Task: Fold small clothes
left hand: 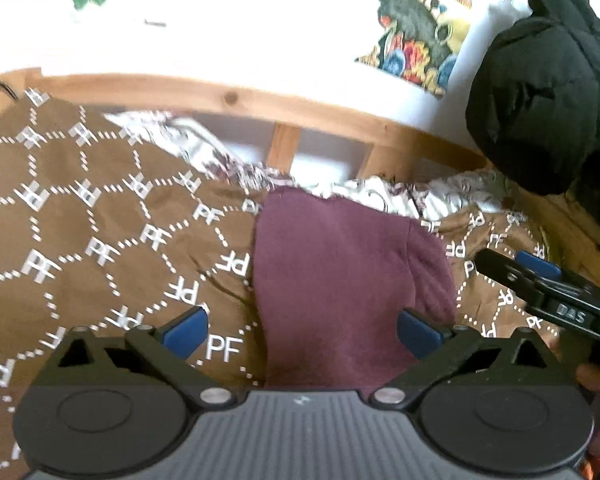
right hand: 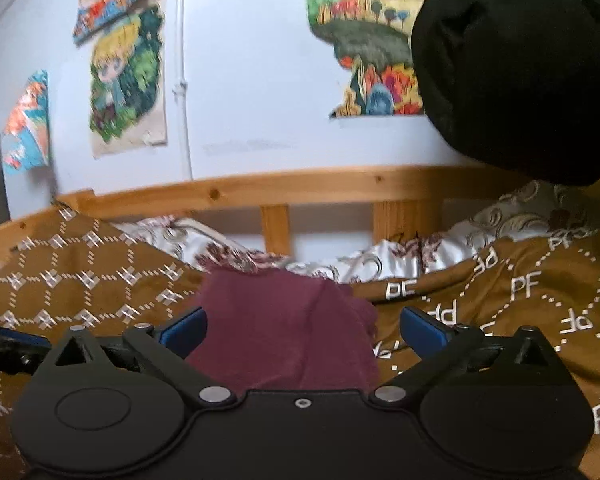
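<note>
A small maroon garment (left hand: 340,276) lies folded on a brown bedspread (left hand: 80,216) printed with white letters. My left gripper (left hand: 302,330) hovers over its near end, wide open, blue pads clear of the cloth. In the right wrist view the same maroon garment (right hand: 284,328) lies ahead of my right gripper (right hand: 302,330), which is also wide open and holds nothing. The right gripper's black finger with a blue pad (left hand: 540,280) shows at the right of the left wrist view. A tip of the left gripper (right hand: 8,344) pokes in at the left edge of the right wrist view.
A wooden bed rail (right hand: 300,188) runs behind the bedspread, with a white patterned sheet (right hand: 380,260) bunched beneath it. A black garment (right hand: 520,68) hangs at the upper right. Colourful posters (right hand: 128,80) hang on the white wall.
</note>
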A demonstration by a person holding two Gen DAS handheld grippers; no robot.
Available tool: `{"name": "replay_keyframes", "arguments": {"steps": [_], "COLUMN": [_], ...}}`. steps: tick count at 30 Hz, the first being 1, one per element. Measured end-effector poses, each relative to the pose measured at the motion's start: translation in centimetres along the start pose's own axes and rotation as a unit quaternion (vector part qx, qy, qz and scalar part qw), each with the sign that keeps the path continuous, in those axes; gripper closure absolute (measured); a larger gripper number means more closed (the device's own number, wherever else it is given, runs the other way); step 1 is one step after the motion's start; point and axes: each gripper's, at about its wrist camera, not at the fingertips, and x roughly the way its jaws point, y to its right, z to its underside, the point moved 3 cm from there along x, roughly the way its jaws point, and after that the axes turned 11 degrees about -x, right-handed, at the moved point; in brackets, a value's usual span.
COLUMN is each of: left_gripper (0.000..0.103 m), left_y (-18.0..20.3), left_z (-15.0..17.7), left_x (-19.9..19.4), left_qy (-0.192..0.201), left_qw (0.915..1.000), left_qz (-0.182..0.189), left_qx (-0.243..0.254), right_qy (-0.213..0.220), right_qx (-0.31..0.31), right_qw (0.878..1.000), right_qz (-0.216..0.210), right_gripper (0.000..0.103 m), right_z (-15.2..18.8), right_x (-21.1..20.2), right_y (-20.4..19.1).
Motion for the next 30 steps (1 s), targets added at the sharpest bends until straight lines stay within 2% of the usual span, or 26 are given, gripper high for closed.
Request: {"name": "replay_keyframes", "arguments": {"steps": [4,11,16,19,24,30], "left_gripper": [0.001,0.001,0.001,0.001,0.001,0.001], "left_y": [0.7,2.5,2.6,1.9,0.5,-0.2], "left_z": [0.0,2.6,5.0,6.1,7.2,9.3], "left_x": [-3.6,-10.2,-12.7,-14.2,-16.0,-16.2], "left_qy": [0.028,0.056,0.051,0.058,0.061,0.064], "left_qw": [0.9995,0.9961,0.9942,0.9948,0.997,0.9945], "left_qz": [-0.013,-0.029,-0.047,-0.047,-0.034,-0.055], "left_qx": [0.007,0.062,0.082,0.068,0.032,0.062], "right_qy": [0.017,0.038,0.037,0.029,0.033,0.018], "right_qx": [0.021,0.034,0.036,0.052,0.065,0.052], "right_qw": [1.0,0.998,0.999,0.998,0.997,0.998], "right_qz": [0.008,0.031,0.009,0.007,0.024,0.035], "right_gripper": [0.001,0.001,0.001,0.001,0.001,0.001], "right_z": [-1.0,-1.7,-1.0,0.2,1.8,3.9], "right_x": [-4.0,-12.3,-17.0,-19.5,-22.5,-23.4], "right_y": [-0.2,-2.1,-4.6,-5.6,-6.3,-6.9]}}
